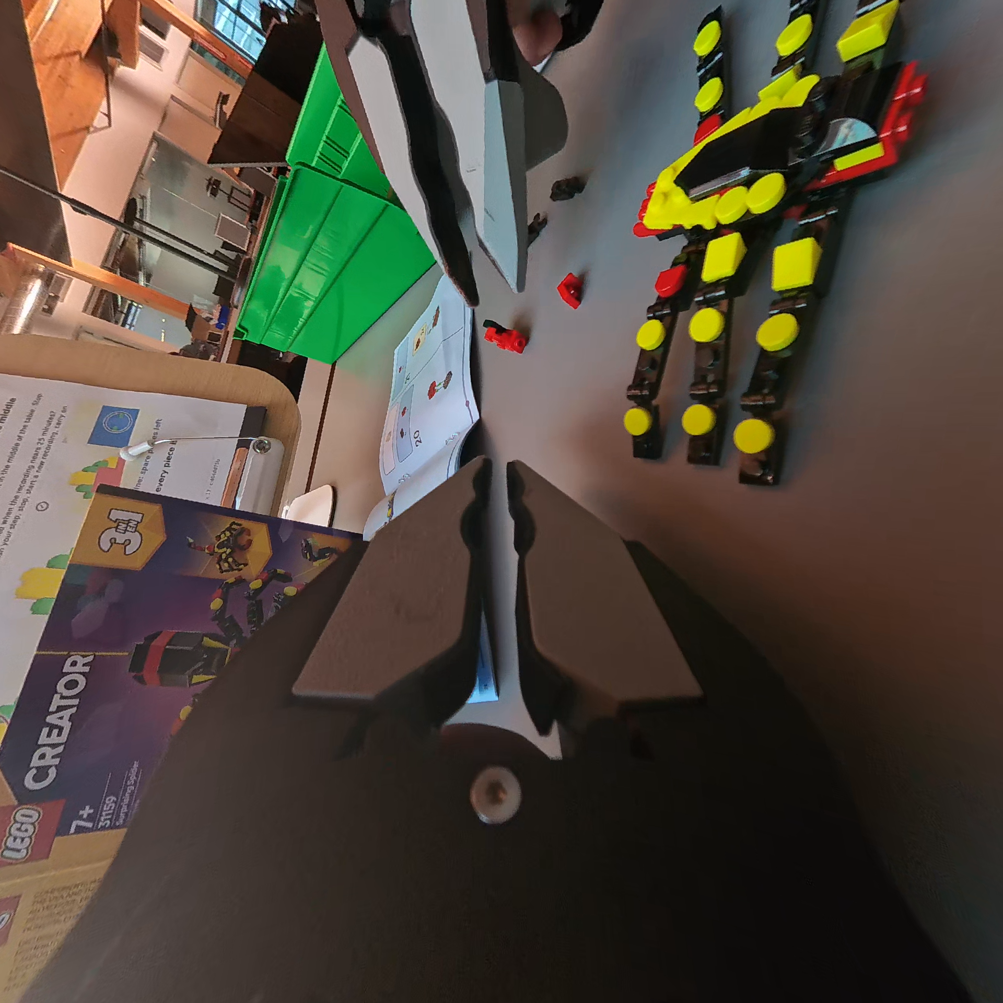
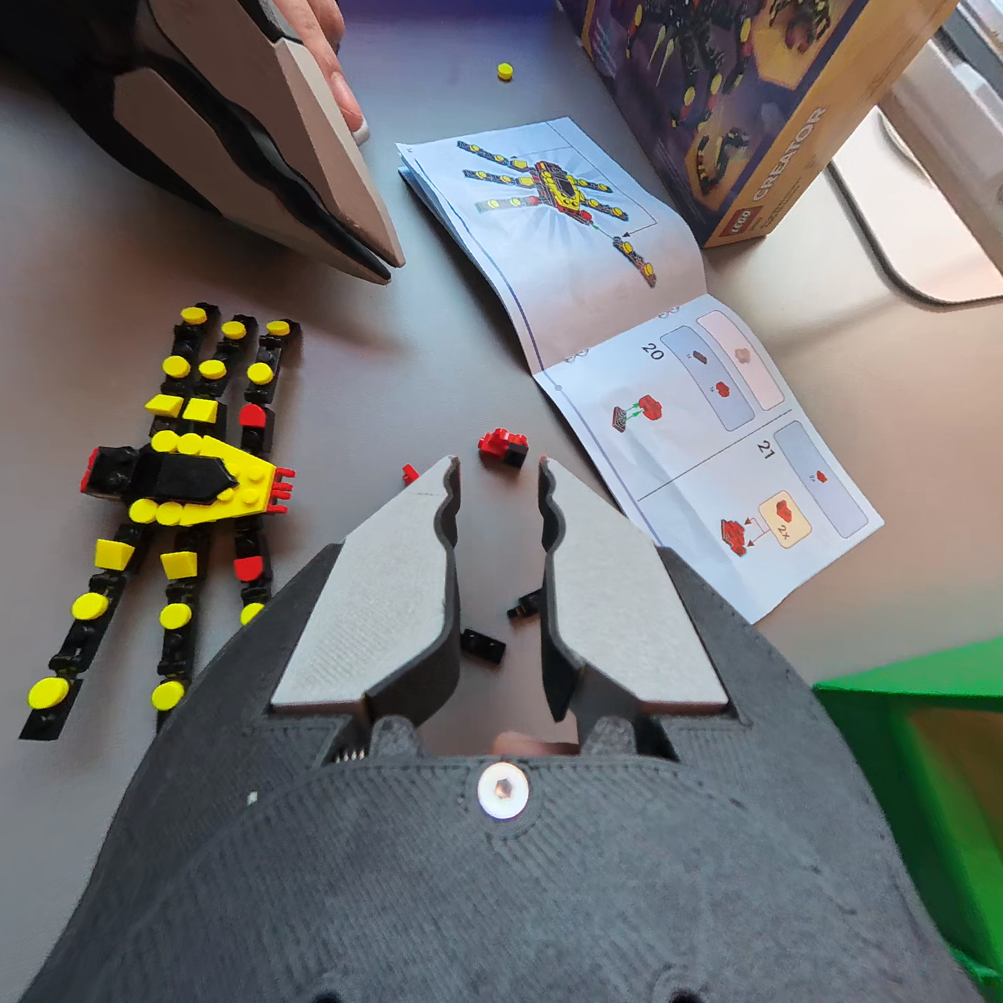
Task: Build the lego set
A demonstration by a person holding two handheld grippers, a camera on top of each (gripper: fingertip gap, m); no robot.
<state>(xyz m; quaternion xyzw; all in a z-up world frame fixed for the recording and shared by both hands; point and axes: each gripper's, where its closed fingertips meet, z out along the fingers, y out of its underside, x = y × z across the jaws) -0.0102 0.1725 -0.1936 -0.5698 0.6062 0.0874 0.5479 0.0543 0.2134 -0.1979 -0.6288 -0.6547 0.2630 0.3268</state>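
Observation:
A black, yellow and red lego spider model (image 1: 760, 190) lies flat on the grey table, also in the right wrist view (image 2: 184, 477). A small red-and-black assembly (image 2: 505, 448) sits just beyond my right gripper (image 2: 498, 464), which is open and empty, low over the table. A tiny red piece (image 2: 410, 473) lies by its left fingertip. Two black pieces (image 2: 483, 646) lie between its fingers on the table. My left gripper (image 1: 499, 469) is shut and empty, apart from the red-and-black assembly (image 1: 507, 337) and the red piece (image 1: 570, 287).
An open instruction booklet (image 2: 597, 271) lies right of the pieces, the set's box (image 2: 760, 108) behind it. A green bin (image 2: 922, 760) stands at the table's edge. A loose yellow stud (image 2: 505, 70) lies far back. A clipboard with paper (image 1: 163, 412) sits beyond the box. Across from one pair of fingers to the other is roughly 9 cm. My left tips are roughly 15 cm from the loose yellow stud (image 2: 505, 70).

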